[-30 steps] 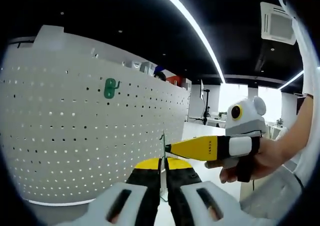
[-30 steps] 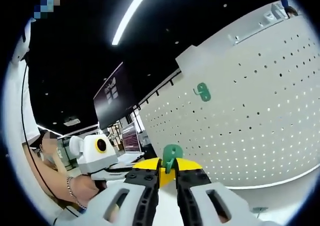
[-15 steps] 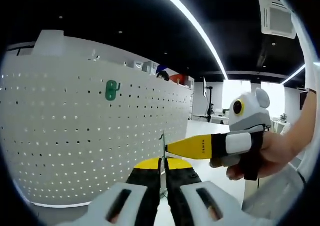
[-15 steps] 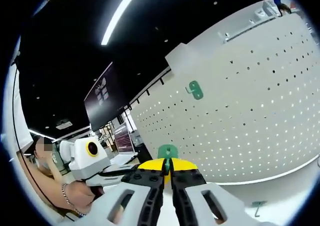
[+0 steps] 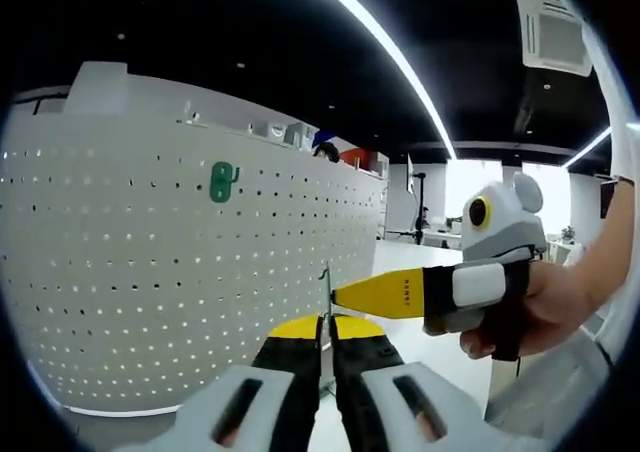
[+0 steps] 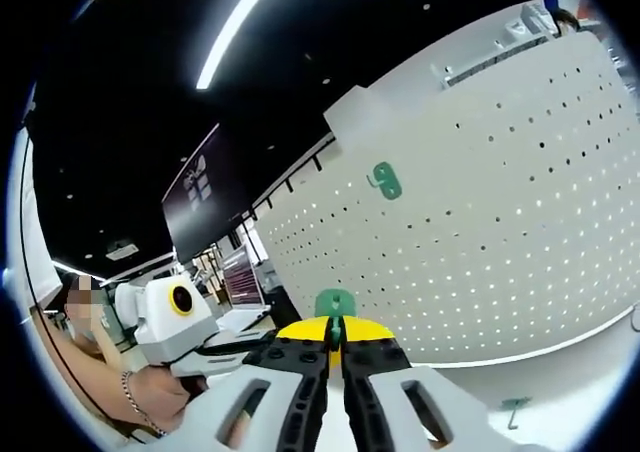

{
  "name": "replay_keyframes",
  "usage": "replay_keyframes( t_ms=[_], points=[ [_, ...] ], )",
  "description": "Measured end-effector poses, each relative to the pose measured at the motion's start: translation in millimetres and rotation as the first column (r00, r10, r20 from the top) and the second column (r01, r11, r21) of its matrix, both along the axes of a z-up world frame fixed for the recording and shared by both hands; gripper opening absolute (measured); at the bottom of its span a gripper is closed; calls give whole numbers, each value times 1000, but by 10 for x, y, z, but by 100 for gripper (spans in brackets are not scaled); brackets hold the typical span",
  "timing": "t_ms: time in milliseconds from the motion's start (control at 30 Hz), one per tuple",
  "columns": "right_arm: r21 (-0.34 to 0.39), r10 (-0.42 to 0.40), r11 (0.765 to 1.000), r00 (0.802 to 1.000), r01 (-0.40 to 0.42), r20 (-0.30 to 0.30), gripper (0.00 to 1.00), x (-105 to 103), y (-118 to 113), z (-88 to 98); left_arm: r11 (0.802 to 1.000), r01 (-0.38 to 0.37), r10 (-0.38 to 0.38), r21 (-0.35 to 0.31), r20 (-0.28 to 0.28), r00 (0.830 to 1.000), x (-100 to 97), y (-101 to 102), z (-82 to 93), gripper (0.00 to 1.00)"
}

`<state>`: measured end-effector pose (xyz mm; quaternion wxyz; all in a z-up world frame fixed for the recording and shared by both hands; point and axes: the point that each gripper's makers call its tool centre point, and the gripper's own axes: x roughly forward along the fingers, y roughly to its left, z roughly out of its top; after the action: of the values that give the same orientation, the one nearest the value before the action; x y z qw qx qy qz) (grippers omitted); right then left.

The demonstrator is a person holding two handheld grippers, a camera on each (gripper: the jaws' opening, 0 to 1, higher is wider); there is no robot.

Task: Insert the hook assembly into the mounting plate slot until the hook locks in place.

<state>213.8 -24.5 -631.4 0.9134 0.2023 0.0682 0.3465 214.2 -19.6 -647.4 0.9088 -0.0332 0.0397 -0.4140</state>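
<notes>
Right gripper — jaws closed on a green hook, lower centre. Left gripper — jaws closed on the hook's thin edge. White perforated plate, right, carries another green hook.

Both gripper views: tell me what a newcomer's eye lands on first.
The big white pegboard spans both views, with one green hook already mounted high on it. In the right gripper view, the right gripper is shut on a second green hook, held up before the board.
</notes>
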Motion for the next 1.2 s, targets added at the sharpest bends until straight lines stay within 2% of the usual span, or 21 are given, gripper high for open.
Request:
replay_keyframes(
  t_ms=[300, 500, 633, 767, 867, 933, 1033, 1200],
  points=[
    [-4, 6, 1000, 1000, -6, -4, 0, -7, -5, -8, 1000, 6, -6, 13, -16, 1000, -7, -1, -13, 5],
    [-3, 4, 1000, 1000, -4, -10, 0, -10, -26, -15, 999, 3, -1, 40, -30, 1000, 2, 3, -61, 25],
    [-5, 5, 1000, 1000, -5, -12, 0, -13, -30, -18, 997, 4, -1, 75, -40, 999, 4, -17, -139, 42],
    [-5, 6, 1000, 1000, -6, -15, 0, -17, -35, -26, 996, 8, -4, 90, -47, 999, -13, -26, -172, 53],
    [-4, 8, 1000, 1000, -8, -15, 0, -20, -34, -31, 994, 17, -8, 106, -83, 996, -12, -41, -257, 63],
    [-3, 5, 1000, 1000, -5, -14, 0, -20, -38, -30, 993, 10, 0, 121, -80, 997, -9, -33, -281, 69],
    [-2, 6, 1000, 1000, -6, -13, 0, -21, -37, -24, 992, 9, 2, 125, -91, 996, -11, -33, -302, 77],
    [0, 5, 1000, 1000, -5, -18, 0, -17, -38, -23, 990, 6, 8, 138, -94, 996, -10, -28, -332, 80]
  ],
)
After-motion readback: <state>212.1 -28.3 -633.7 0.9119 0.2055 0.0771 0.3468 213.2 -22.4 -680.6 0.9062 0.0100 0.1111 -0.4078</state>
